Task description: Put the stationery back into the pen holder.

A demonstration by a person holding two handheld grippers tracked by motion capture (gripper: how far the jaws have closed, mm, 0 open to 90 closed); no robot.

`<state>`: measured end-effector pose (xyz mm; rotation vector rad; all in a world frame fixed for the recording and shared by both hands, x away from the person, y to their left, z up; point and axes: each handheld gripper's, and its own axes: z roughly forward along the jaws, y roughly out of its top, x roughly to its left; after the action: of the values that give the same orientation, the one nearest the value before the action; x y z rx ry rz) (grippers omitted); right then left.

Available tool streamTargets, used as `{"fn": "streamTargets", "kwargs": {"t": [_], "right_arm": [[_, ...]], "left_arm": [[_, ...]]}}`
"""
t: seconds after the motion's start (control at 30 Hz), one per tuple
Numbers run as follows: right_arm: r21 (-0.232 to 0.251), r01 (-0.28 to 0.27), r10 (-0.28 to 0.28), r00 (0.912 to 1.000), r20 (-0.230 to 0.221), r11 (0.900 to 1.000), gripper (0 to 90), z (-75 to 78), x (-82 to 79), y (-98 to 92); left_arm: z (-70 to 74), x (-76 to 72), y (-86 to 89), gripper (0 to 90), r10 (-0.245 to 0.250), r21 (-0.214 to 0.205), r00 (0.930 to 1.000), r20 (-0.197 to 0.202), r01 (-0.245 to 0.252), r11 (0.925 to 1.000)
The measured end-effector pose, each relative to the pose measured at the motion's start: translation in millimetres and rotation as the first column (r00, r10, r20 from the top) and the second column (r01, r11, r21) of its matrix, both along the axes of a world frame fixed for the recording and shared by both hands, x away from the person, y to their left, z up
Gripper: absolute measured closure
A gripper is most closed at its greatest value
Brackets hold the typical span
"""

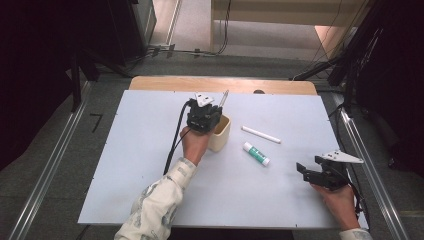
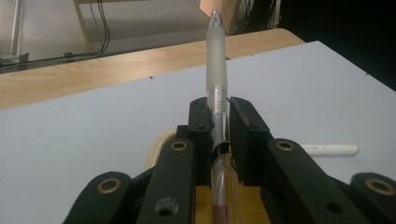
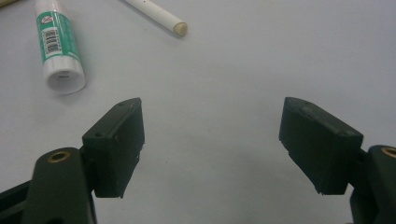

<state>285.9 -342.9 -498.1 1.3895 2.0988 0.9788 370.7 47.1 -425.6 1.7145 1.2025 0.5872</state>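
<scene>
My left gripper [image 1: 210,116] is shut on a clear pen [image 2: 217,70] with a frosted cap. The pen [image 1: 224,98] sticks out past the jaws, and its lower part hangs over a cream cup [image 1: 220,134] on the white board. In the left gripper view the cup's rim [image 2: 161,144] shows just under the jaws. A green-and-white glue stick [image 1: 256,153] and a white stick [image 1: 261,134] lie to the right of the cup. My right gripper [image 1: 301,171] rests open near the board's right front, with nothing between its jaws. The glue stick [image 3: 58,44] lies ahead of it to the left.
The white board [image 1: 125,165] lies on a wooden table [image 1: 165,83] whose far edge shows behind it. Cables and dark stands line the floor beyond. The white stick [image 3: 159,14] ends near the top of the right gripper view.
</scene>
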Motion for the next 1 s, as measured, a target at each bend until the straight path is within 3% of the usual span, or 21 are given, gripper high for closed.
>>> {"fn": "streamTargets", "kwargs": {"t": [1.0], "right_arm": [[-0.006,0.001,-0.001,1.0,-0.006,1.0,20.8,-0.4,0.0,2.1]], "left_arm": [[-7.4,-19.6,14.4,77.3,-0.011,-0.013,0.9999,-0.014,0.01,0.9999]]}}
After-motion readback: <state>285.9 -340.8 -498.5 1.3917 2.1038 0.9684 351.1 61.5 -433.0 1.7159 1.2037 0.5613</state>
